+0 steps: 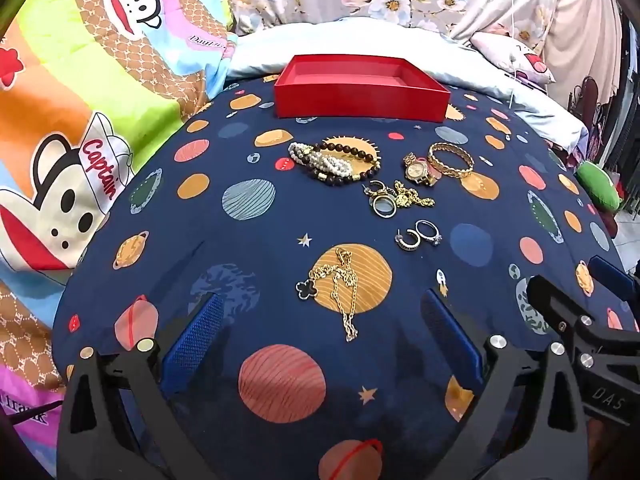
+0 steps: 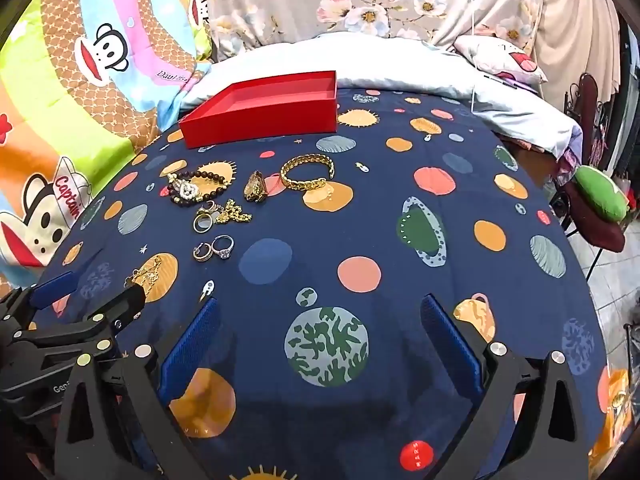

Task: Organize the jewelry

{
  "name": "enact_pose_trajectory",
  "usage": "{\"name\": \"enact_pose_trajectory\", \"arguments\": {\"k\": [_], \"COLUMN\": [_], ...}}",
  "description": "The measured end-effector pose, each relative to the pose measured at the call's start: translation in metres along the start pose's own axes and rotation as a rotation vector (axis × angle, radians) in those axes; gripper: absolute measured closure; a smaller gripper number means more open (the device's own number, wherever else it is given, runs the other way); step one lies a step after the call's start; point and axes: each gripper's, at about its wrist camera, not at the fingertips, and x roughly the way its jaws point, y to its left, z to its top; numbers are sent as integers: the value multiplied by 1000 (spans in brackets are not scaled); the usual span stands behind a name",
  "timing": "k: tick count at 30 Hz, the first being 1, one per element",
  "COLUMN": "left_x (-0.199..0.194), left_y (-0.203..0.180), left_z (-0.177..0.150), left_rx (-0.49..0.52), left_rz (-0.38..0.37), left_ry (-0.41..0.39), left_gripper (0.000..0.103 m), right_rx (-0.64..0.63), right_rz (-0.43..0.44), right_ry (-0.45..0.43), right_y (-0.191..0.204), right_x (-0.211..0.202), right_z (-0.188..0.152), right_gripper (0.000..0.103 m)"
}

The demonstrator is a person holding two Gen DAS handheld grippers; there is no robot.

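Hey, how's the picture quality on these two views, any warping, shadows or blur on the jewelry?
Left wrist view: strong fisheye bulge, dark corners, a soft shadow near the left tongs; gold necklace sharp. Right wrist view: the same bulge, shadow near the right tongs, red box skewed, beaded bracelets small and slightly soft. No harsh glare in either.

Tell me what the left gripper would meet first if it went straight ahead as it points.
Probably the gold chain necklace, lying directly ahead between the open fingers of the left gripper. Farther along that line are the bead bracelets and red box. Depth is uncertain.

Planet-print sheet (image 1: pixel 280 216), monkey blanket (image 1: pixel 80 120), white pillow (image 1: pixel 360 36)
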Motion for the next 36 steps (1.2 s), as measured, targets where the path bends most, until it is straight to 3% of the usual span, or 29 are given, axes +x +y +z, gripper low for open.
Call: {"name": "enact_pose_trajectory", "arguments": {"k": [10, 36], "left_x": [-5, 2], "left_y": [5, 11], "left_z": [-2, -6], "left_rx": [-8, -21], "left_rz": [25, 4], "left_ry": [-1, 36], "left_gripper": [6, 6], "right_rx": [-19, -16], "right_rz": [5, 10], "right_ry": [-11, 11], "right_y": [8, 11], "right_x": [-4, 2], "right_z": [1, -3], "right_gripper": [5, 5]}}
